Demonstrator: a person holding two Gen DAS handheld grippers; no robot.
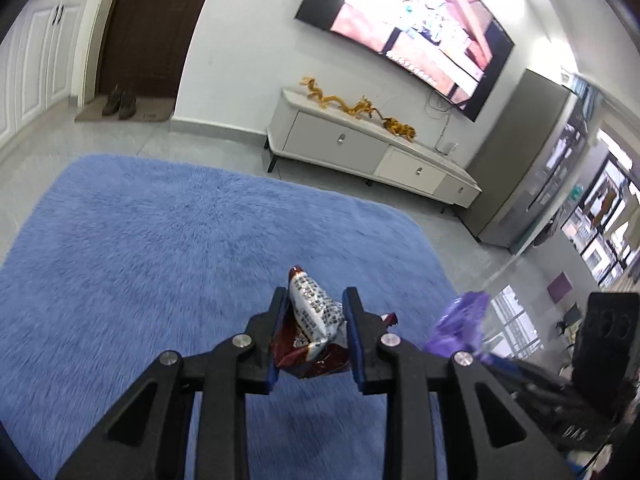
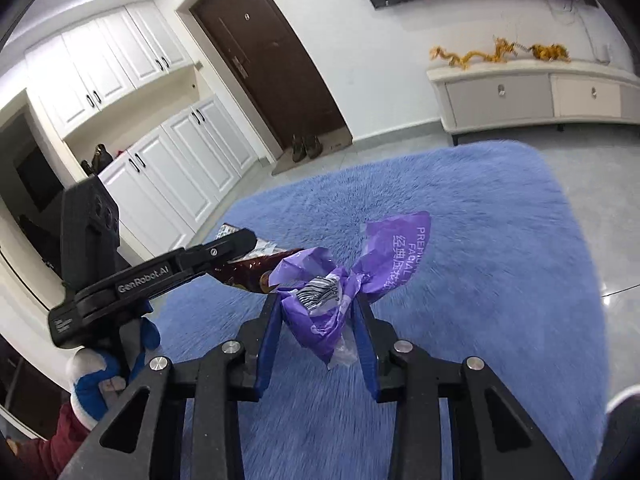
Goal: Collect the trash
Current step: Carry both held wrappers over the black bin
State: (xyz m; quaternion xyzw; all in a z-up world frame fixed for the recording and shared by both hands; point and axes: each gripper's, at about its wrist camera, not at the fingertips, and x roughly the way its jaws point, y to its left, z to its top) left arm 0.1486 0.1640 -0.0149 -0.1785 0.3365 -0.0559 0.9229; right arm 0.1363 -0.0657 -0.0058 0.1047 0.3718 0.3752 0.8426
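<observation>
Above a blue shag rug point(image 1: 168, 240), the left gripper point(image 1: 316, 312) was clamped on a crumpled brown-and-silver snack wrapper point(image 1: 316, 320), lifted clear of the pile. Just beside it, the right gripper point(image 2: 316, 308) pinched a crumpled purple tissue packet point(image 2: 332, 280), also held off the rug.

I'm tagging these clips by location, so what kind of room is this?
Most likely a home living room next to the entryway: a big wall-mounted TV over a low media cabinet, a shaggy blue rug, and a dark front door with shoes on its mat.
</observation>
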